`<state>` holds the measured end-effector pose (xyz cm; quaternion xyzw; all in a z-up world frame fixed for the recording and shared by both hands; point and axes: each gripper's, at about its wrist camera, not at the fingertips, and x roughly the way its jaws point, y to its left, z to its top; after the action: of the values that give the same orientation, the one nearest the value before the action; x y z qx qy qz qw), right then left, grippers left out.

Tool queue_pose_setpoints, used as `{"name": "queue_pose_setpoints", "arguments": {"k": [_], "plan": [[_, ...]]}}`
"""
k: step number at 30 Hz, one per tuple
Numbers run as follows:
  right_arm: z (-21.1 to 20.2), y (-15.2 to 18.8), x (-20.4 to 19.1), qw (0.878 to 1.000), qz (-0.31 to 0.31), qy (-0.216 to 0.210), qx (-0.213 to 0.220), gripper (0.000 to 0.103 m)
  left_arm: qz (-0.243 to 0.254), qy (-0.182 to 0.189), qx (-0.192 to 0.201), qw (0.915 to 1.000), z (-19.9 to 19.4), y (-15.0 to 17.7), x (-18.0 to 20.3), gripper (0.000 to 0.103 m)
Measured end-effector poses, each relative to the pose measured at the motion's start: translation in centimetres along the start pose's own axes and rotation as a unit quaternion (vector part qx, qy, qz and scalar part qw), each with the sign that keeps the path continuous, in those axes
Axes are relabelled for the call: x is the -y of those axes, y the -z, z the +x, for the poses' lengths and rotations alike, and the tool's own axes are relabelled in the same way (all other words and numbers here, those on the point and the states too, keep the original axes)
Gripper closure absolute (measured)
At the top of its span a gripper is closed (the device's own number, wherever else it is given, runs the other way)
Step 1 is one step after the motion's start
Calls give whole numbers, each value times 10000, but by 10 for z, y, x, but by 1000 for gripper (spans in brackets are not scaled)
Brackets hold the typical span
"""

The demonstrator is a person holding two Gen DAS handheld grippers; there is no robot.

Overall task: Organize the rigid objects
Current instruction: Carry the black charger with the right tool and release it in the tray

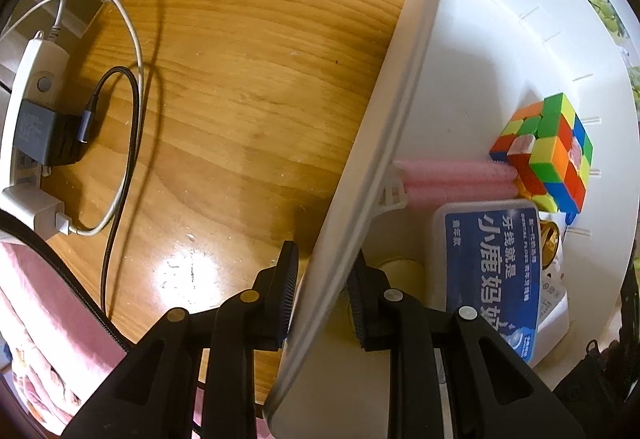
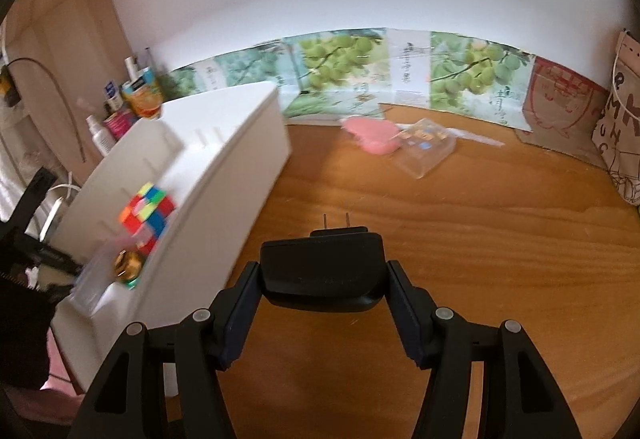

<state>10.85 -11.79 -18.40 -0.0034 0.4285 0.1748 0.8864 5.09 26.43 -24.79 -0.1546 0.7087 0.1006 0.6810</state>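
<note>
While the left gripper (image 1: 320,299) points down at the desk, its two pads are clamped on the near wall of the white bin (image 1: 400,87), one finger outside and one inside. Just past the inner finger, a blue-labelled box (image 1: 490,279) lies in the bin, with a gold object (image 1: 549,235) beside it. Beyond that lies a pink roller (image 1: 452,181), and a cube (image 1: 548,159) with mixed colours sits against the far wall. On the desk (image 1: 248,79) left of the bin, a power strip (image 1: 28,111) carries a dark charger and a white one with their cables.

From the right wrist view, the right gripper (image 2: 324,303) grips a black adapter (image 2: 322,271) by its sides, prongs pointing away, above the bare desk. The bin stands to its left, blurred, with the cube and gold object showing inside. Farther off, near the back wall, a pink object (image 2: 370,137) and a clear box (image 2: 426,151) lie touching on the desk.
</note>
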Motion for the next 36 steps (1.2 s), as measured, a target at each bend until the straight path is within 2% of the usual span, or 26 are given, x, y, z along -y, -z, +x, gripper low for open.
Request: {"name": "queue_pose_setpoints", "arguments": {"k": [7, 19, 36], "plan": [[-21, 6, -32, 9997, -130, -130, 163, 41, 268, -2, -73, 9996, 1, 5, 4, 78], [-39, -8, -80, 9975, -355, -355, 497, 41, 664, 34, -244, 9975, 0, -1, 13, 79], [-17, -28, -141, 9911, -948, -821, 452, 41, 966, 96, -396, 9945, 11, -13, 9, 79]]}}
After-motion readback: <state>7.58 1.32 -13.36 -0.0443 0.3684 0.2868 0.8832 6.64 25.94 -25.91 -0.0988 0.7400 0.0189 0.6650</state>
